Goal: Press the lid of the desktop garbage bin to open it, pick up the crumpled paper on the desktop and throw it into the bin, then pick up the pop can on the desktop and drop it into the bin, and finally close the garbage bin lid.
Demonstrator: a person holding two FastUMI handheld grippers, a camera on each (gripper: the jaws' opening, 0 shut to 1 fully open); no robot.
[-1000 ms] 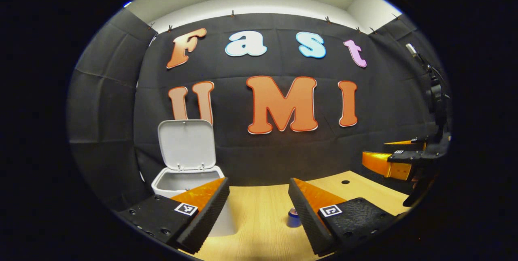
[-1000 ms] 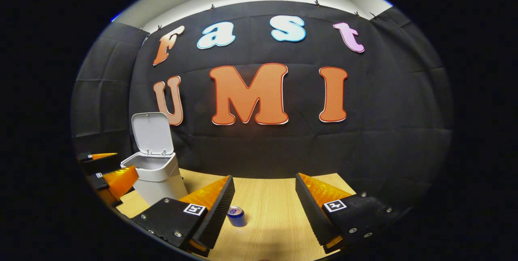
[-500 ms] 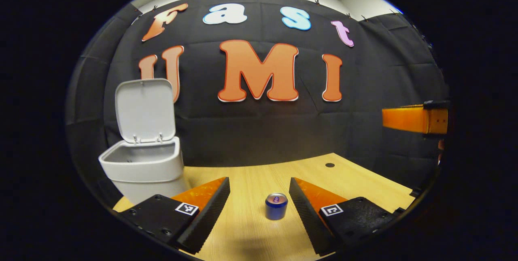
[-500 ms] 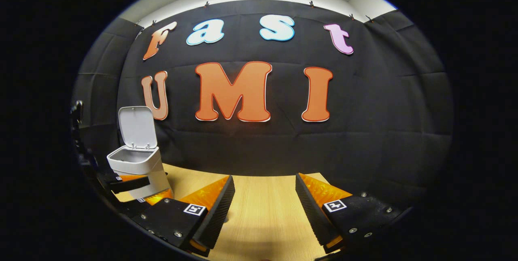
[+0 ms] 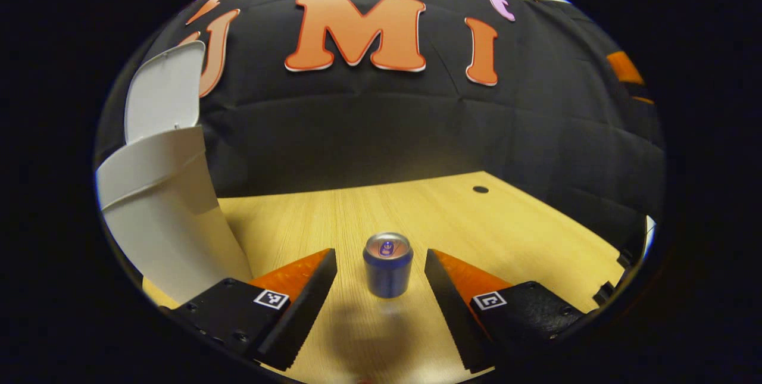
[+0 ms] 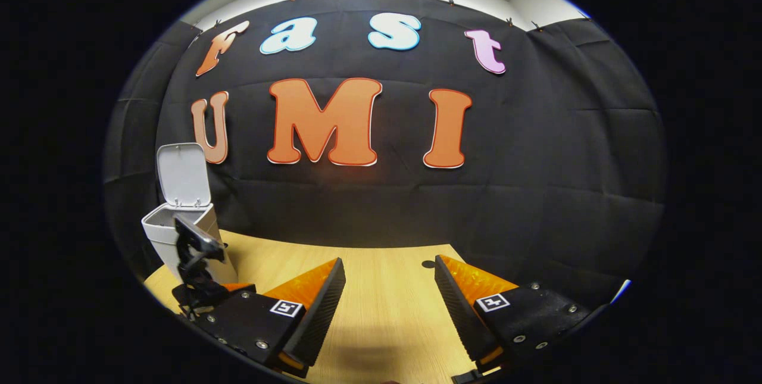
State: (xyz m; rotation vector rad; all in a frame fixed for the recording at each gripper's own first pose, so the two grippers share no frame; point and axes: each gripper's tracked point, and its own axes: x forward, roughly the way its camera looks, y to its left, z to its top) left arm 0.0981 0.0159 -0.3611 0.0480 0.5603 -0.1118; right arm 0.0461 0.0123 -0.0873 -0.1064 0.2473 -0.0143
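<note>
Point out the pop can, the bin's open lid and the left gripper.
pop can (image 5: pixel 387 271), left gripper view, on its side wall.
bin lid (image 6: pixel 183 174), right gripper view, on its inner face.
left gripper (image 5: pixel 381 268), left gripper view, midway between its fingertips.

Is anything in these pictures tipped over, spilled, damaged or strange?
Nothing stands out. The pop can stands upright on the wooden desk, between the open left tongs and untouched by them. The white bin is upright with its lid raised. No spill or damage is visible.
</note>
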